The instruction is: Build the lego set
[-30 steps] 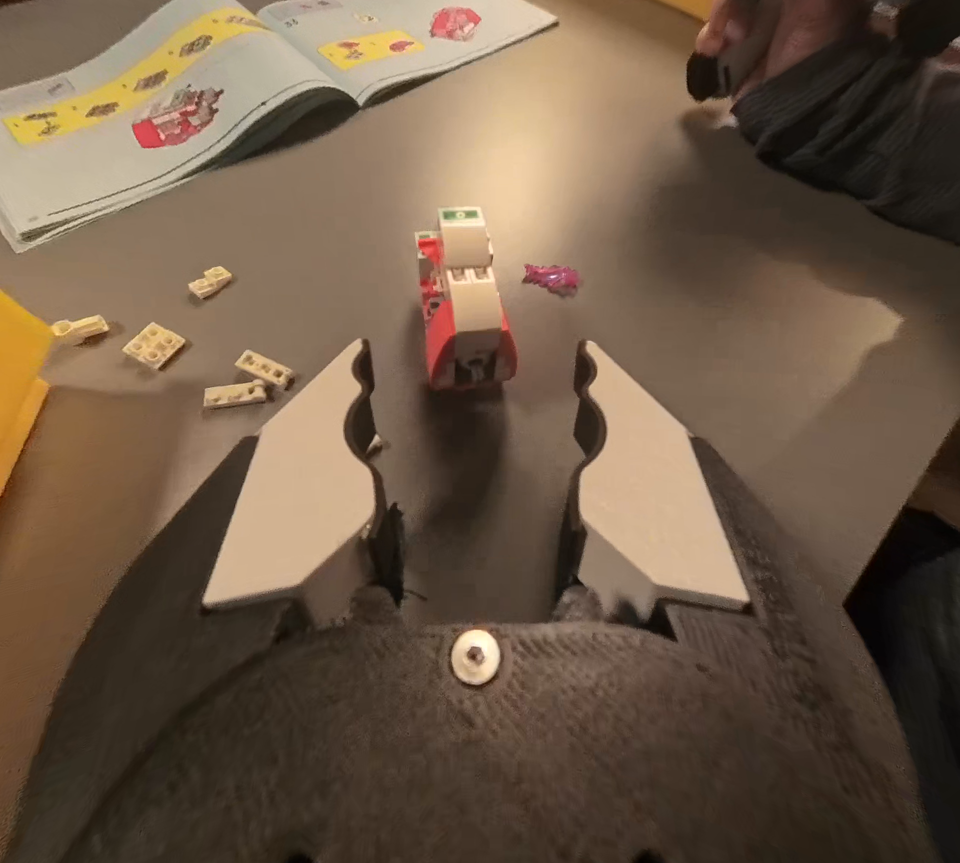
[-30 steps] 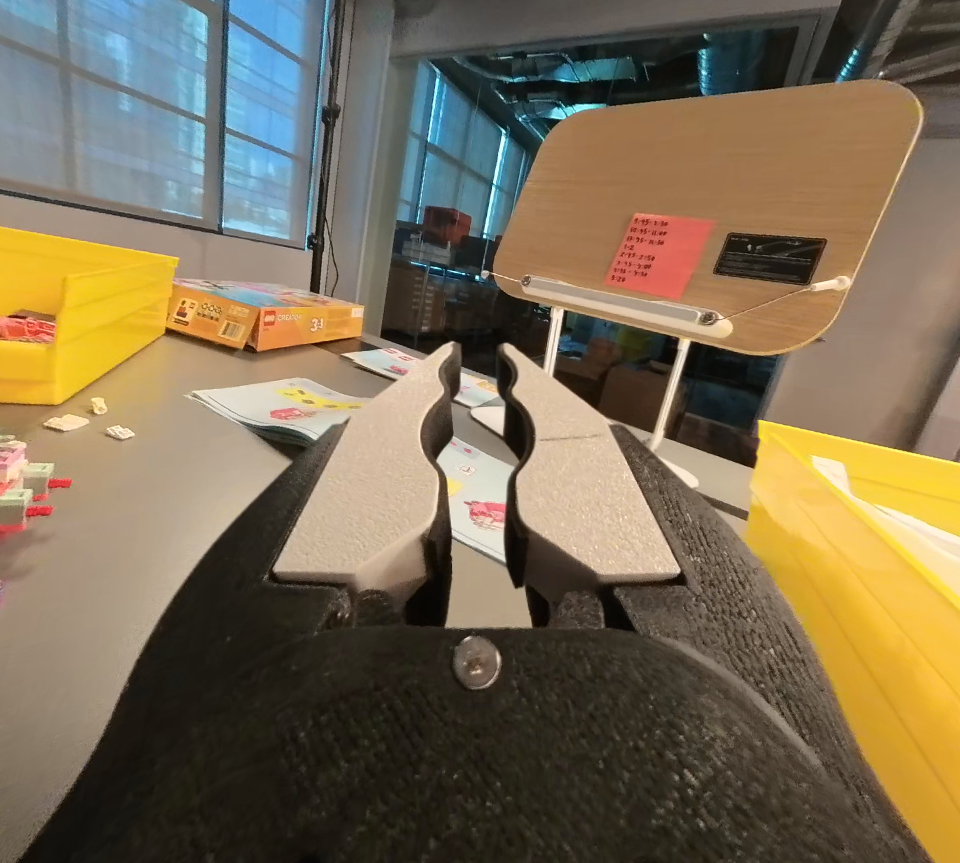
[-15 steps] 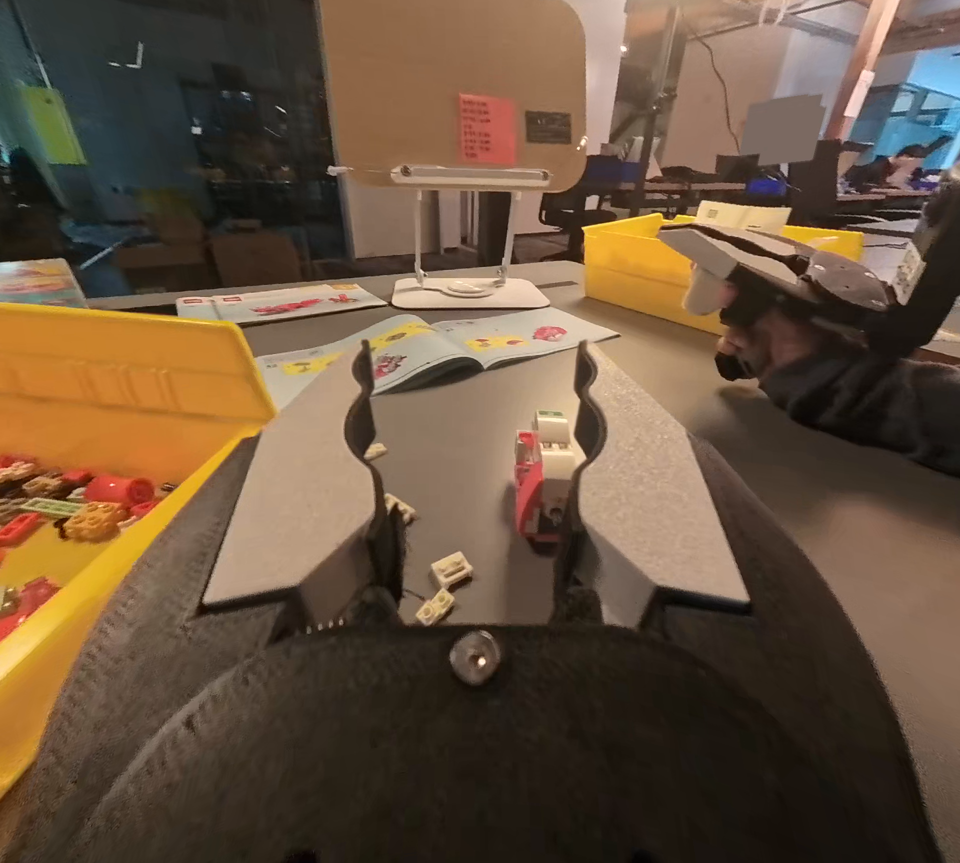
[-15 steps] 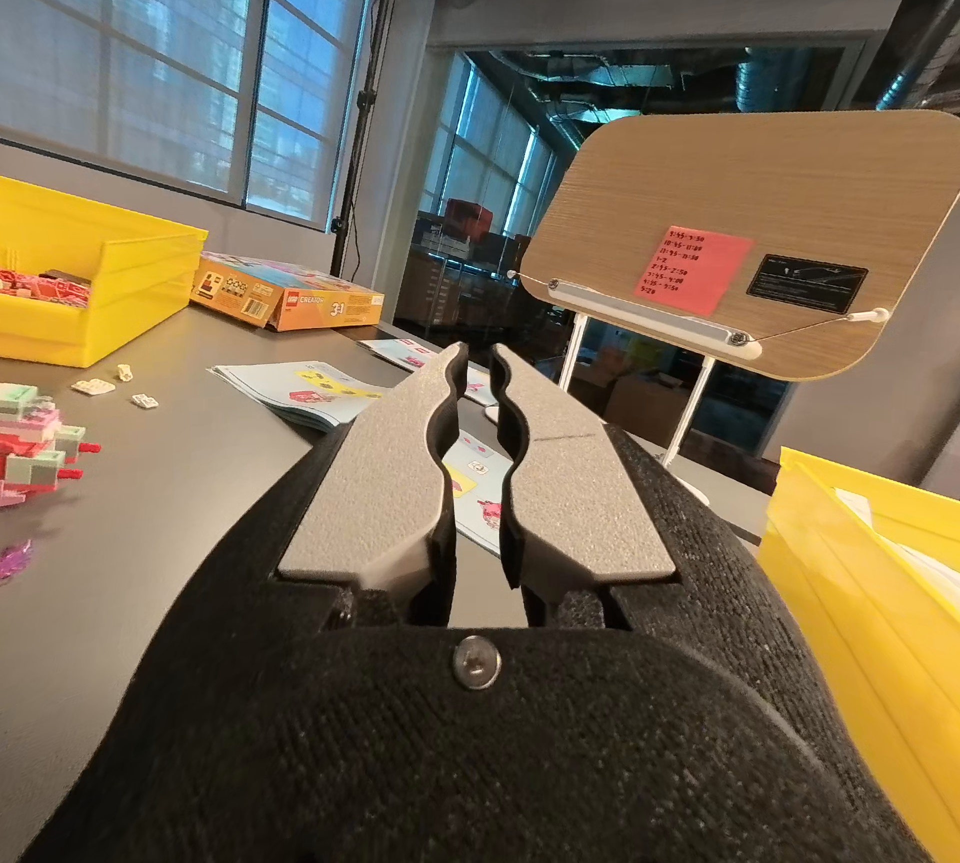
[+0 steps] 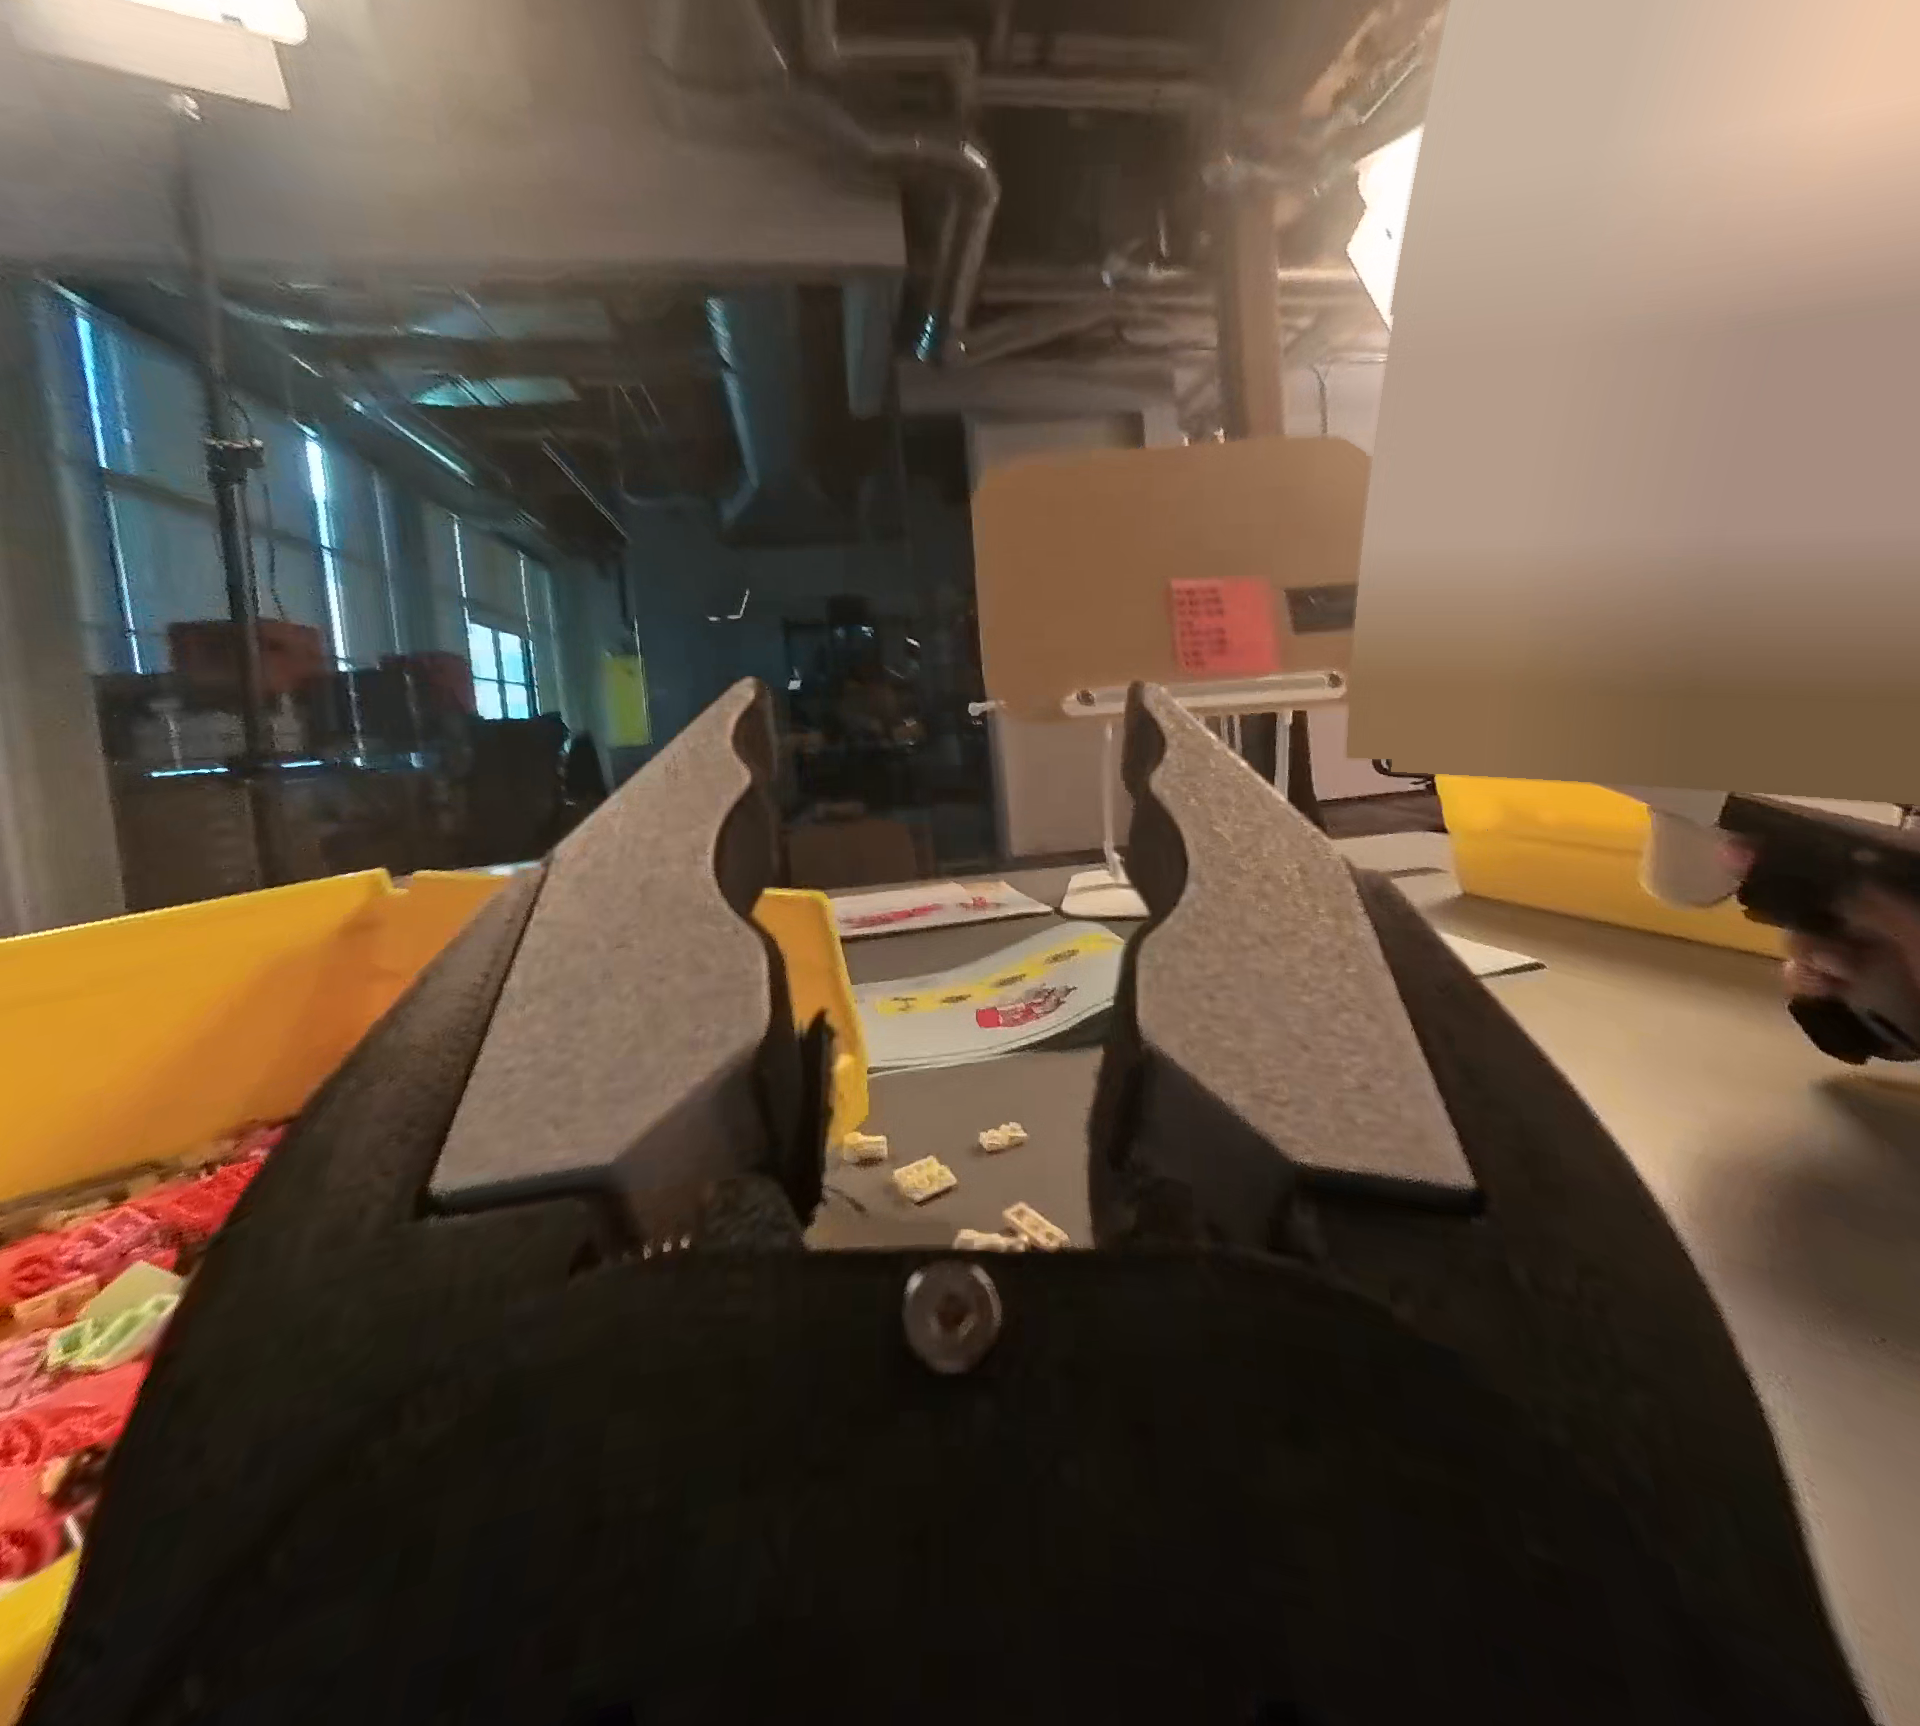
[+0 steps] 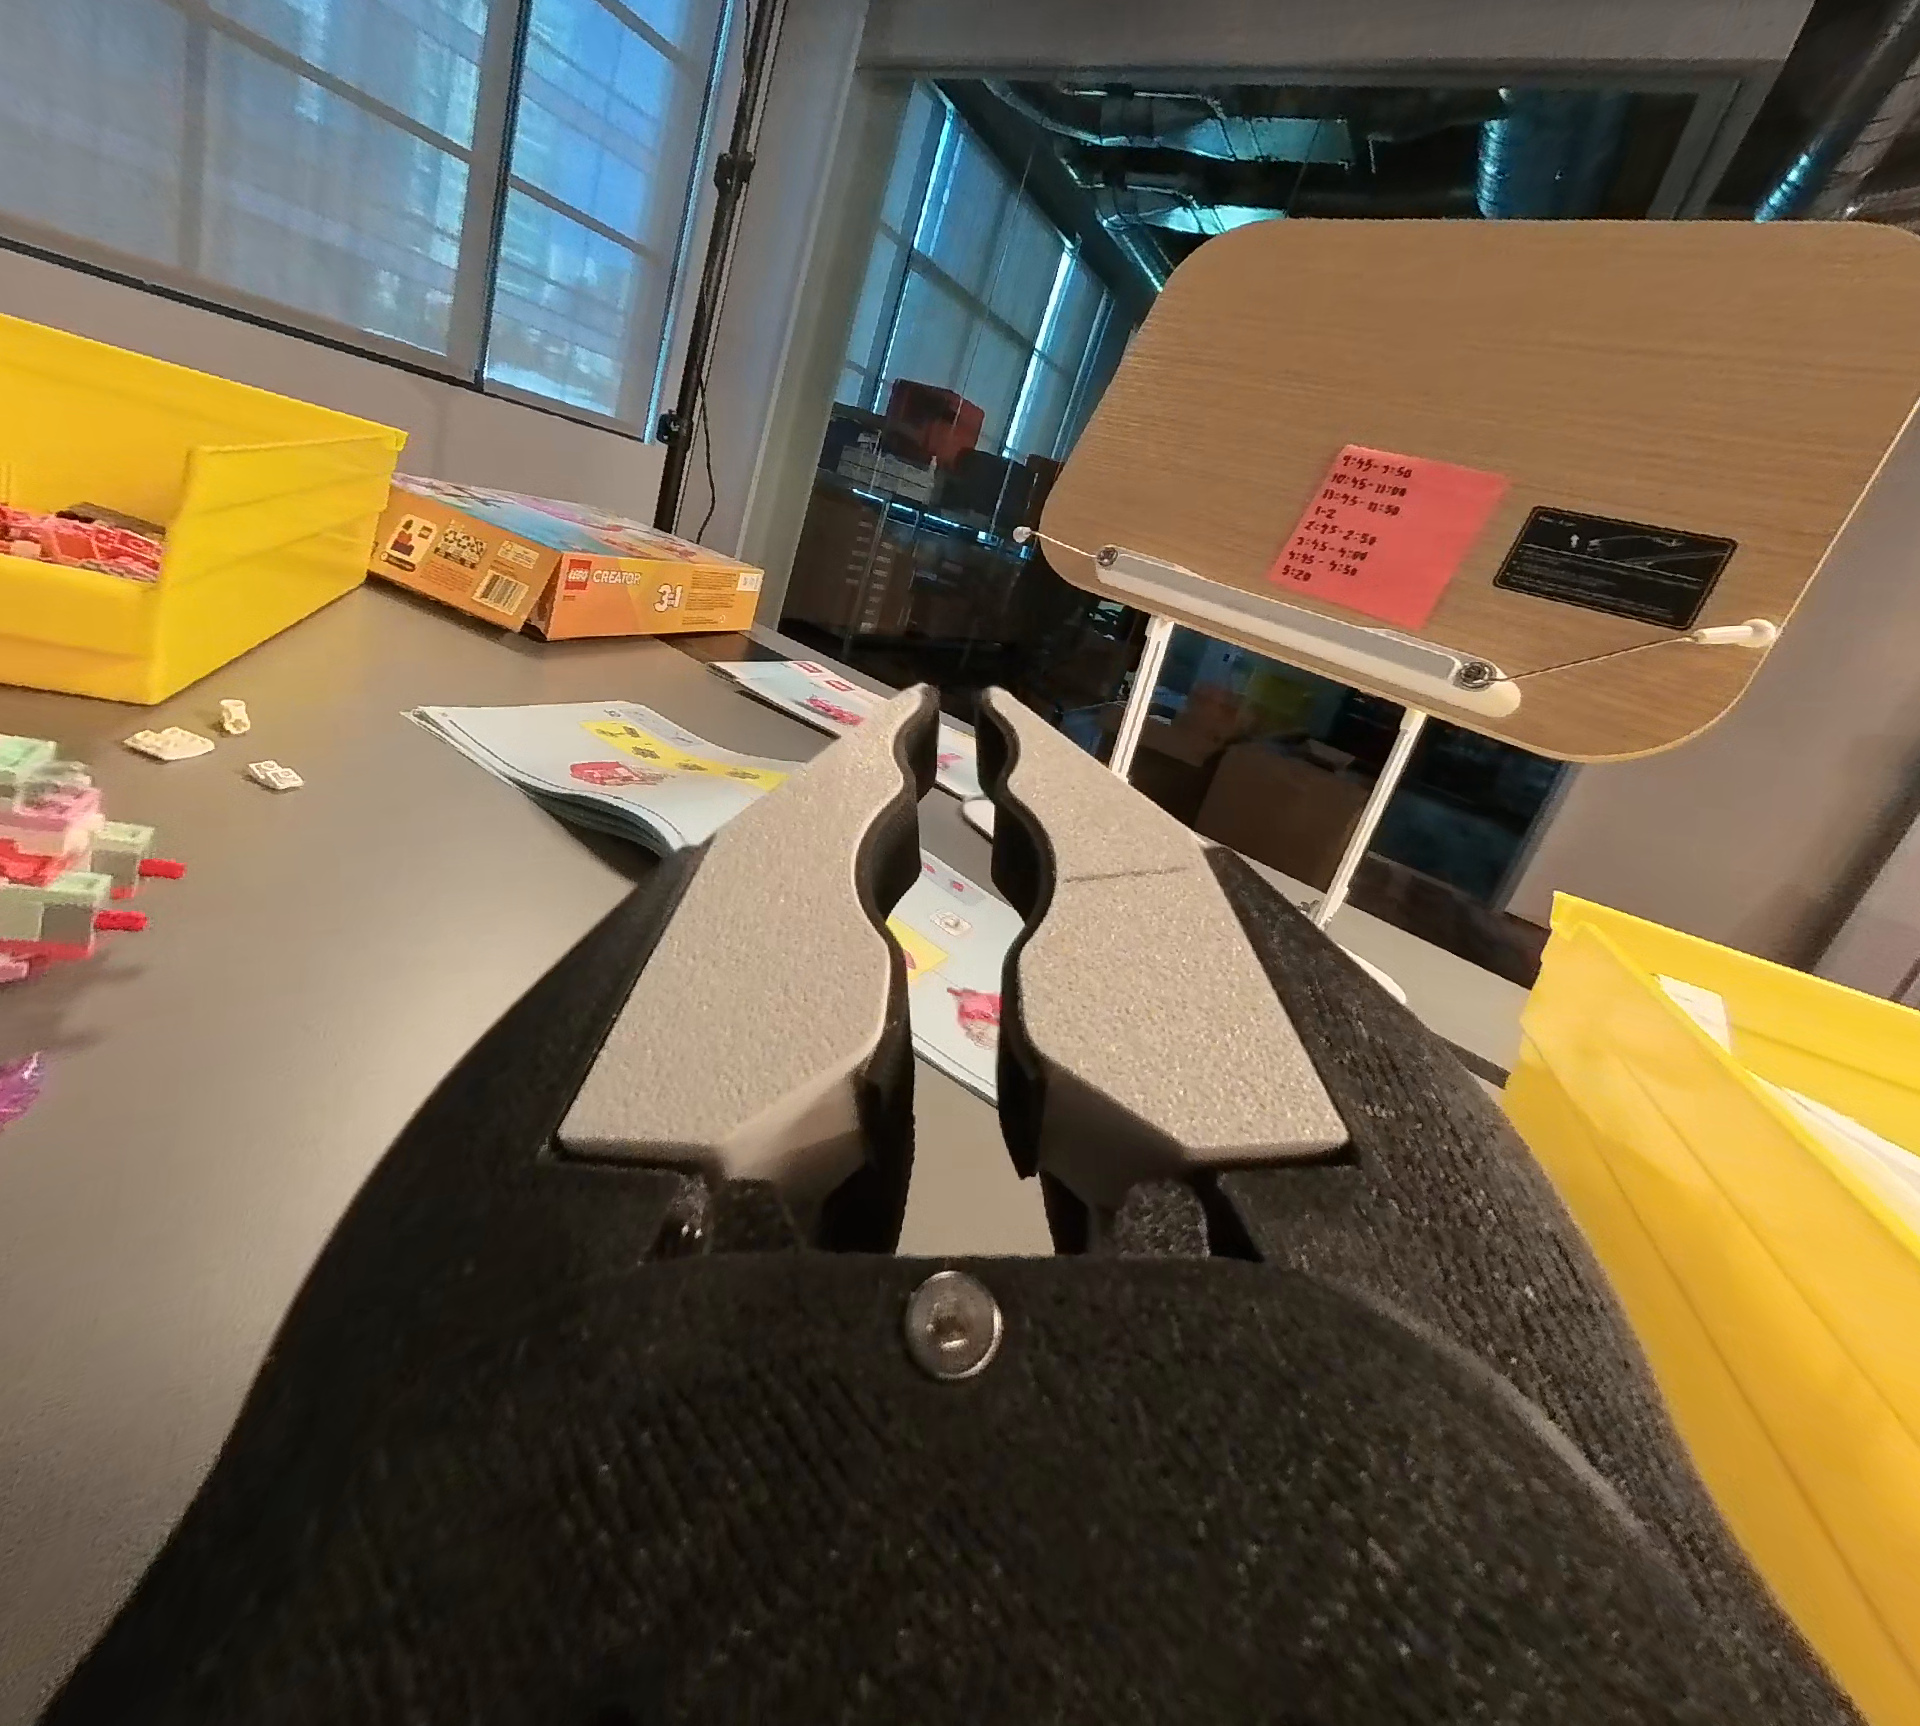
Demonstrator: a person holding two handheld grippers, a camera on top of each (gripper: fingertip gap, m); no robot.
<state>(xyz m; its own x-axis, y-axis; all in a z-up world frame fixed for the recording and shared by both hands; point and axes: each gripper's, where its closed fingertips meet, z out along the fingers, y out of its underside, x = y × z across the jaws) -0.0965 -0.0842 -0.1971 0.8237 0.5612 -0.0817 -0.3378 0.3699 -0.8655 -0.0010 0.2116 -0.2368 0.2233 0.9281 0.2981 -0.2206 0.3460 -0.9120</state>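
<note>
The left gripper (image 5: 945, 710) is raised and tipped up toward the far room, its jaws spread wide with nothing between them. Just below its left finger (image 5: 623, 949) sits a yellow bin (image 5: 208, 980) holding a heap of red and pink toy bricks (image 5: 94, 1261). On the grey worktop (image 5: 1621, 1053) under the gap between the fingers lie a few small cream pieces (image 5: 925, 1177), the things closest to this gripper, below it and slightly ahead. Beyond them is an open instruction booklet (image 5: 987, 1001), and farther still a wooden book stand (image 5: 1164, 575) on white legs.

The right gripper (image 6: 958, 700) lies low along the worktop, its jaws drawn nearly together with only a thin slit left, and nothing is pinched in them. The open booklet (image 6: 613, 762) runs under and past its fingertips, its long edge lying crosswise to the fingers. To its left, near the edge of that view, stands a small model of pink, green and red bricks (image 6: 62, 866), with a purple piece (image 6: 16, 1084) closer in. That model is off to the side of the right gripper, not in line with its fingers, and it does not show in the left wrist view, so I cannot tell which gripper is nearer to it. A second yellow bin (image 6: 1714, 1209) sits close on the right. Farther back lie a few cream pieces (image 6: 171, 741), an orange box (image 6: 561, 575) and the other yellow bin (image 6: 187, 533).
</note>
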